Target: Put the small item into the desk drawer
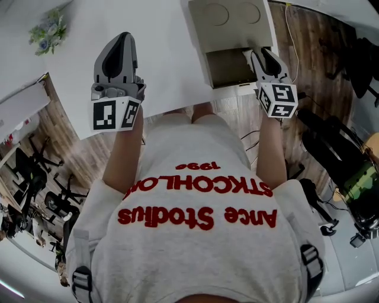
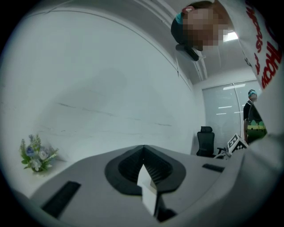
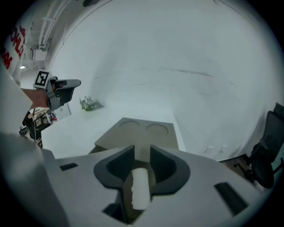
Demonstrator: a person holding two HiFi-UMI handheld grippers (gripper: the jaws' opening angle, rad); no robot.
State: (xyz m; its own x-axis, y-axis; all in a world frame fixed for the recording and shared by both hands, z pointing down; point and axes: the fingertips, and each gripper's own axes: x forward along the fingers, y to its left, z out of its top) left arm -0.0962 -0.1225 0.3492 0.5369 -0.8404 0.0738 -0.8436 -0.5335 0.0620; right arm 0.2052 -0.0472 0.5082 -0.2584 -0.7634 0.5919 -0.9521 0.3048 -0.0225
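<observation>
A beige desk box (image 1: 231, 18) with two round recesses on top stands at the far edge of the white table, and its drawer (image 1: 228, 68) is pulled open toward me. My right gripper (image 1: 260, 53) hangs over the drawer's right end. In the right gripper view the jaws (image 3: 142, 153) are shut on a small white cylinder-shaped item (image 3: 140, 188), with the box top (image 3: 142, 131) just beyond. My left gripper (image 1: 124, 38) is held above the bare table to the left, its jaws (image 2: 143, 150) meeting at the tips; a white strip (image 2: 147, 188) shows between the pads.
A small bunch of artificial flowers (image 1: 48, 32) lies at the table's far left. The table's near edge runs right in front of my body. Wooden floor, office chairs (image 2: 205, 141) and dark gear surround the table on the right.
</observation>
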